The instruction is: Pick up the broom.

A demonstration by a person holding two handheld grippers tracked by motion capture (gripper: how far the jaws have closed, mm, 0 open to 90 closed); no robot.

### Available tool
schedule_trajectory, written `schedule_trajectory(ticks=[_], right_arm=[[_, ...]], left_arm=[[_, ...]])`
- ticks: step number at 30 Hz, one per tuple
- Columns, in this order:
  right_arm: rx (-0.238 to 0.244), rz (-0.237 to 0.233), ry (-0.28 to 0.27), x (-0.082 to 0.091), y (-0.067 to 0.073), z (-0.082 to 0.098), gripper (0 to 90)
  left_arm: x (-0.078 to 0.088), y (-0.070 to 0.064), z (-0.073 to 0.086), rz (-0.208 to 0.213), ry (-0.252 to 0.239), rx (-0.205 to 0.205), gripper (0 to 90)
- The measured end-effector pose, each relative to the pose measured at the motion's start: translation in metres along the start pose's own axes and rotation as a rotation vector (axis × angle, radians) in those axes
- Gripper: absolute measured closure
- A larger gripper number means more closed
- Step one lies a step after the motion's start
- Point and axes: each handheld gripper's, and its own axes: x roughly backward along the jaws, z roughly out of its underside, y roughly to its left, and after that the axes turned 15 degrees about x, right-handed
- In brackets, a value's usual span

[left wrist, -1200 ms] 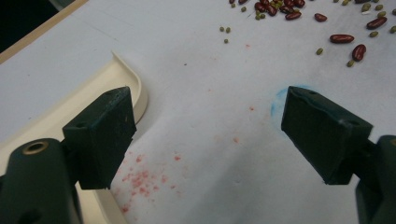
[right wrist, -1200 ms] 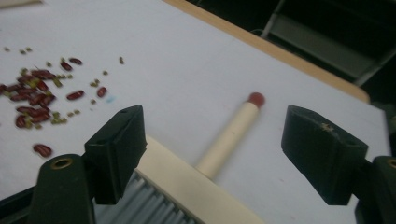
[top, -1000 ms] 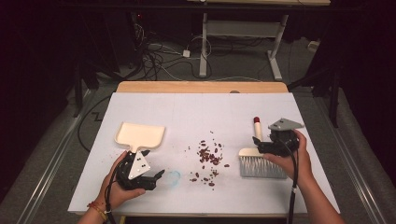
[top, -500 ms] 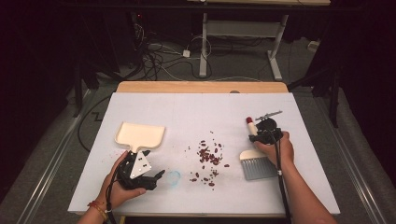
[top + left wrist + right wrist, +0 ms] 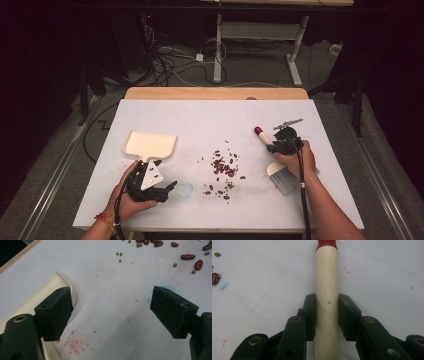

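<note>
The right tool (image 5: 327,315) has just closed and clamps the brush (image 5: 326,290) by its pale, round wooden handle, whose red tip lies ahead on the table (image 5: 387,277). The left tool (image 5: 112,312) gapes apart beside the cream dustpan (image 5: 149,145).

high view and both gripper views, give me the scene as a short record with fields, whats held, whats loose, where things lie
surface: white table
right gripper: jaws have just closed on the brush handle, cream with a red tip
brush: bristles lie on the table near the person, handle points away
left gripper: open, nothing between the jaws, beside the dustpan
dustpan: cream, flat on the table, at the left
beans: red and small green ones, scattered loose at mid table between dustpan and brush
stains: blue smear by the left gripper
</note>
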Motion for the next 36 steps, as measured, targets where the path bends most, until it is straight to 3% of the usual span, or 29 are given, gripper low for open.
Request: schedule_trajectory(ticks=[4, 15, 19, 25, 29, 36], right_arm=[[0.013, 0.023, -0.053, 0.014, 0.003, 0.001, 70.5], [0.015, 0.051, -0.345, 0.071, 0.003, 0.021, 70.6], [0.014, 0.066, -0.416, 0.085, 0.005, 0.027, 70.7], [0.055, 0.072, -0.491, 0.107, 0.016, 0.029, 70.8], [0.114, 0.079, -0.499, 0.114, 0.021, 0.026, 70.8], [0.104, 0.065, -0.544, 0.127, 0.027, 0.023, 70.7]], left_arm=[[-0.003, -0.003, -0.001, 0.002, 0.005, -0.013, 18.0], [0.004, 0.004, 0.001, -0.011, -0.012, 0.039, 18.7], [0.003, 0.003, 0.001, -0.011, -0.008, 0.040, 18.7], [0.004, 0.002, -0.003, 0.007, -0.024, 0.059, 18.7], [0.006, -0.001, -0.004, 0.019, -0.035, 0.071, 20.1], [0.016, -0.008, -0.016, 0.049, -0.084, 0.107, 20.2]])
